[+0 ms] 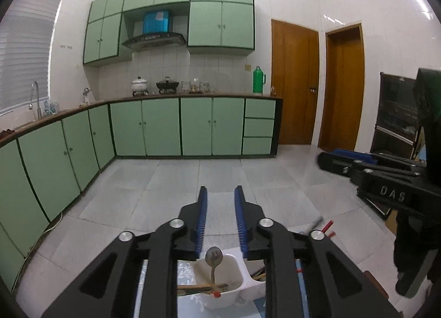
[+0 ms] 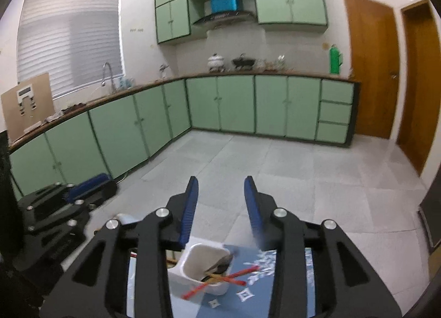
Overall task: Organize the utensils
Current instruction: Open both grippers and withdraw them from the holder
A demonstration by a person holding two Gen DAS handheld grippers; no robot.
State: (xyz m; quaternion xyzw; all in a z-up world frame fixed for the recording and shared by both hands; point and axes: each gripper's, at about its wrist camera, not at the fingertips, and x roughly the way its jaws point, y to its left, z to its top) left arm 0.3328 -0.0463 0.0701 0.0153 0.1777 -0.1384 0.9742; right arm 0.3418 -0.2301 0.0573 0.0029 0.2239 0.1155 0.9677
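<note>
Left gripper (image 1: pixel 220 194) has its blue pads apart, nothing between them. Right below sits a white holder (image 1: pixel 234 285) with a metal spoon (image 1: pixel 214 256) standing in it and chopsticks (image 1: pixel 201 287) lying across. Right gripper (image 1: pixel 358 163) pokes in from the side.

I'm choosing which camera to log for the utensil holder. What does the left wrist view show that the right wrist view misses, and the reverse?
Only the left wrist view shows a metal spoon standing bowl-up in the white plastic utensil holder. Only the right wrist view shows red chopsticks crossed over the holder's rim and a brown cardboard box on the counter. Both show the holder, wooden chopsticks, the blue patterned tablecloth and green cabinets.
</note>
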